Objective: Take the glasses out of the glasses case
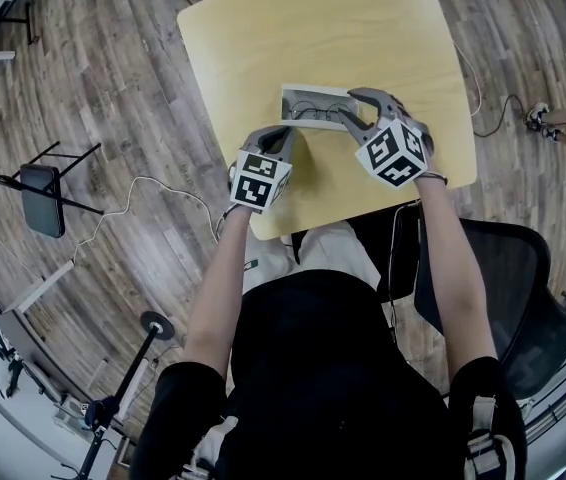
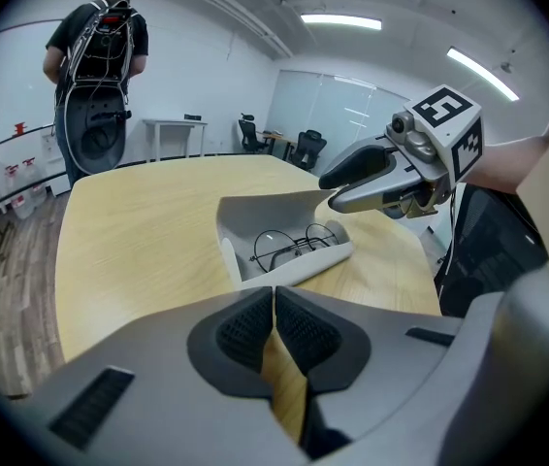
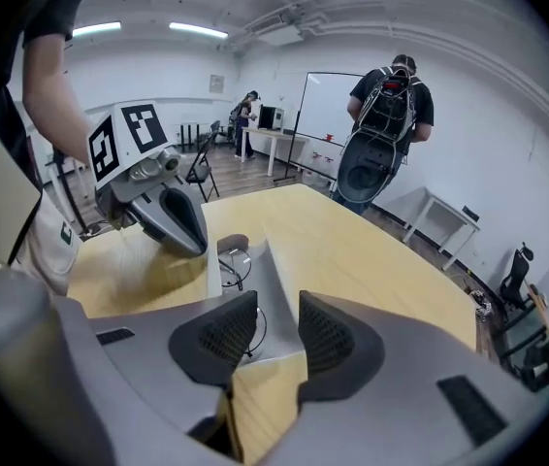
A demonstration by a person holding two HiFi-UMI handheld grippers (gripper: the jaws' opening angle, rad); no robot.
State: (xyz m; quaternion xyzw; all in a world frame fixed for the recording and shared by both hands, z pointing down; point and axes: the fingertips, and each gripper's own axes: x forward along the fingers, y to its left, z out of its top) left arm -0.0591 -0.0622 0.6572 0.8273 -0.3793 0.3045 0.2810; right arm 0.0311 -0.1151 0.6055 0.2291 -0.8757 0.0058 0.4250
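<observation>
A grey glasses case [image 1: 298, 96] lies open on the pale wooden table [image 1: 263, 38], its lid raised on the far side. Thin wire-framed glasses [image 2: 289, 246] rest folded in its tray. My left gripper [image 1: 285, 133] sits just in front of the case's near left corner, its pads [image 2: 245, 328] shut together with nothing between them. My right gripper [image 1: 348, 103] hovers over the right end of the case. A gap shows between its pads [image 3: 328, 333], and nothing is in it. In the right gripper view the case [image 3: 274, 289] and the glasses [image 3: 236, 260] lie below and beyond the jaws.
The table's near edge [image 1: 363, 223] is close behind both grippers. A black office chair [image 1: 503, 288] stands at the right and a black stool [image 1: 41, 198] on the wooden floor at the left. A person with a backpack [image 2: 95, 66] stands beyond the far end of the table.
</observation>
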